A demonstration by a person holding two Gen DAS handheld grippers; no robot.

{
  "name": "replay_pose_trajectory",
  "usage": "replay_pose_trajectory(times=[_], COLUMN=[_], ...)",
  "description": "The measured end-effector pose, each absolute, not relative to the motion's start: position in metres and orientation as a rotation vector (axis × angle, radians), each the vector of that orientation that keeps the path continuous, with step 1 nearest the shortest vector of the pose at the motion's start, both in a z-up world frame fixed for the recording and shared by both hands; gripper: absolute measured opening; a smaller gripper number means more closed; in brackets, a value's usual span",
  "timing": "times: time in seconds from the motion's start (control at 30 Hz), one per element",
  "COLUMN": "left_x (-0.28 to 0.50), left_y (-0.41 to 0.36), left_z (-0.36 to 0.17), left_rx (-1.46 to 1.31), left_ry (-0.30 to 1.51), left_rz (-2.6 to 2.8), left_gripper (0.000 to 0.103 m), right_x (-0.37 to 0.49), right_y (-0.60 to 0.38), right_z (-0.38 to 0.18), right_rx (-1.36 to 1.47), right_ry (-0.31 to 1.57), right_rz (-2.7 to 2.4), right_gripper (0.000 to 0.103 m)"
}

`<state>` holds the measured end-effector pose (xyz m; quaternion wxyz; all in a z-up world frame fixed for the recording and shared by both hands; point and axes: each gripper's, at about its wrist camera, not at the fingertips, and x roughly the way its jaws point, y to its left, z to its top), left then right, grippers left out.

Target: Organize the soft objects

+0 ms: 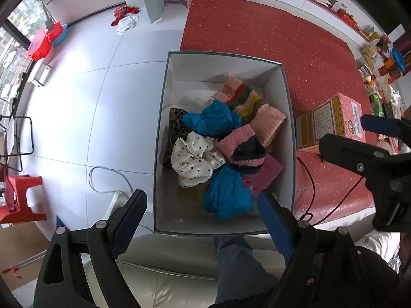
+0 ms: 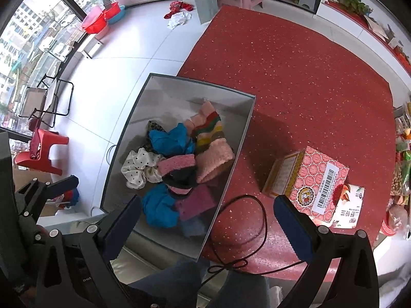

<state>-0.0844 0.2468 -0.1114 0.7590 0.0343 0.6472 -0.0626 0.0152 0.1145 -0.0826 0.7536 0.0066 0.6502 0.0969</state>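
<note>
Left tool (image 1: 197, 220) wide open, empty, above near end of grey box (image 1: 160, 118). Right tool (image 2: 205, 220) also spread, empty, over red desk (image 2: 295, 89). Soft items piled inside box: blue cloth (image 1: 226, 197), polka-dot scrunchie (image 1: 195, 159), striped fuzzy socks (image 1: 246, 102). Looks mostly done; pink carton (image 2: 316, 179) stays outside.

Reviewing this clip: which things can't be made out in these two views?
- Leopard-print cloth: both views, mostly hidden under the blue cloth and polka-dot scrunchie.
- Box floor: both views, mostly buried.
- Pink carton print: too small to read.
- Left gripper, right gripper: handles cut off below.
</note>
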Motion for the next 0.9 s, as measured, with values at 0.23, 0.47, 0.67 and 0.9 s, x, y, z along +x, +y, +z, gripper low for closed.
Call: replay_pose_trajectory(times=[0.23,0.47,0.67,0.9], left_x=[-0.084,-0.084,-0.085,-0.086], left_y=[0.247,0.246,0.246,0.248], left_z=[-0.115,-0.115,-0.117,-0.127], left_rx=[0.071,0.088,0.091,0.080], left_ry=[1.421,1.420,1.417,1.435], left_rz=[-0.142,-0.139,-0.142,-0.140], left_gripper=[0.090,0.090,0.090,0.090], right_x=[0.013,0.010,0.008,0.004], right_y=[0.118,0.118,0.119,0.125], right_z=[-0.085,-0.086,-0.087,-0.092], right_rx=[-0.031,-0.041,-0.061,-0.102], right_ry=[1.428,1.427,1.430,1.441], right_rz=[0.202,0.194,0.183,0.175], right_gripper=[0.103,0.103,0.103,0.103])
